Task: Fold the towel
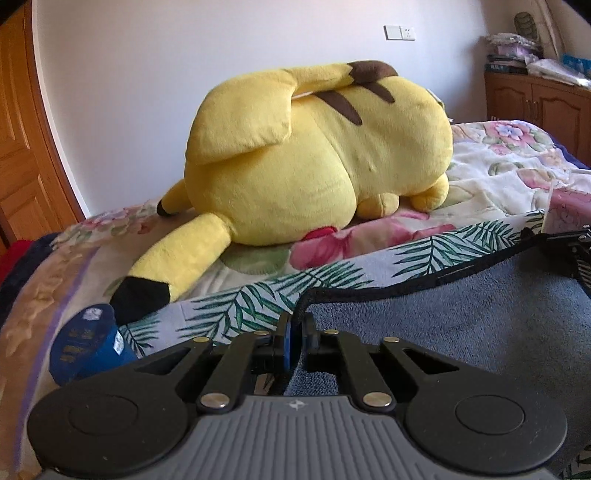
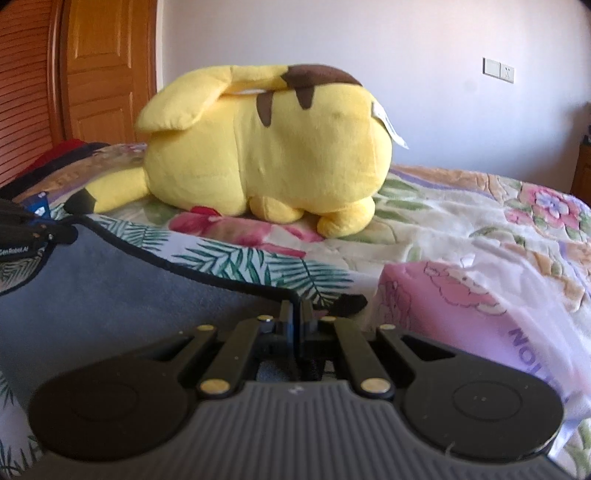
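While taut over the bed point(image 1: 480, 177): towel point(image 1: 480, 314), each hand-held gripper point(image 1: 295, 325) point(image 2: 295, 314) clamped on a corner.

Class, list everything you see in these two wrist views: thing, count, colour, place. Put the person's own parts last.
Towel: one, grey-blue with a black edge, leaf print on the other side, lifted over the bed.
Plush toy: one, yellow with brown stripes, lying on the bed.
Bedspread: one, floral, covering the bed.
Blue packet: one, left of the towel.
Pink bag: one, right of the towel.
Wall switch: one, white.
Wooden cabinet: one, brown, far right.
Left gripper: black, shut on the towel.
Right gripper: black, shut on the towel.
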Available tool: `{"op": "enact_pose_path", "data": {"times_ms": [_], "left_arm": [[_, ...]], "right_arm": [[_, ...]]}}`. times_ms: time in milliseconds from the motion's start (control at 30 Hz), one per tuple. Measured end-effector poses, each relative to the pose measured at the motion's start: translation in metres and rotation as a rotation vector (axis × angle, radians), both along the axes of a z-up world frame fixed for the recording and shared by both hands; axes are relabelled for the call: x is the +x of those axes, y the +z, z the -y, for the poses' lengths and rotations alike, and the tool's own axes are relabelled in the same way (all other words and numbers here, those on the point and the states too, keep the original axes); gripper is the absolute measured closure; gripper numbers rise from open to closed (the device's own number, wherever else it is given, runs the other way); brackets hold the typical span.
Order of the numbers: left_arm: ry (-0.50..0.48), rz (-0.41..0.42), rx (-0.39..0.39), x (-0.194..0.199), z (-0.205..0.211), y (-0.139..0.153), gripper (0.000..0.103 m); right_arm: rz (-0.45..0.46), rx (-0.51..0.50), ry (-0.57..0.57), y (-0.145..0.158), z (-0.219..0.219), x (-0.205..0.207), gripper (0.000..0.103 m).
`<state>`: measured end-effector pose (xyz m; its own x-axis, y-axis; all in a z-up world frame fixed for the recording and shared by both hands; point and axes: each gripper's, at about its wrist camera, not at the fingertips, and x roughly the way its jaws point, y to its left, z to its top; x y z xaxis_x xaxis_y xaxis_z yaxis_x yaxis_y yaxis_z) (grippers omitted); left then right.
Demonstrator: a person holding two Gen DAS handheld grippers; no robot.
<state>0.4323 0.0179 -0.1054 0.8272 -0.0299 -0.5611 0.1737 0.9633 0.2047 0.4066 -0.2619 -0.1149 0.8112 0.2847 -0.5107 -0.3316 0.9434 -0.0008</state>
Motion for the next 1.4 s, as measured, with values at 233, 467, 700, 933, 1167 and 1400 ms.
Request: {"op": "enact_pose_path", "data": {"times_ms": [233, 467, 700, 933, 1167, 1400], "left_arm": [[0.011, -0.021, -0.022, -0.004, -0.001, -0.009, 0.045], [0.014, -0.016, -0.06, -0.018, 0.0, -0.003, 0.013], [0.009, -0.016, -0.079, -0.044, 0.003, 0.014, 0.0], [-0.002, -0.03, -0.072, -0.077, 0.009, 0.035, 0.0], [0.003, -0.004, -0.051, -0.11, 0.02, 0.066, 0.0], [0.005, 0.004, -0.067, -0.14, 0.024, 0.096, 0.0]], "right_arm": [[-0.005, 0.011, -0.023, -0.006, 0.002, -0.002, 0.034], [-0.018, 0.033, -0.032, 0.002, 0.004, -0.01, 0.024], [-0.024, 0.046, -0.046, 0.017, 0.006, -0.032, 0.008], [-0.033, 0.07, -0.058, 0.038, 0.008, -0.057, 0.0], [-0.016, 0.061, -0.052, 0.066, 0.007, -0.084, 0.0], [0.003, 0.072, -0.056, 0.092, 0.009, -0.116, 0.0]]}}
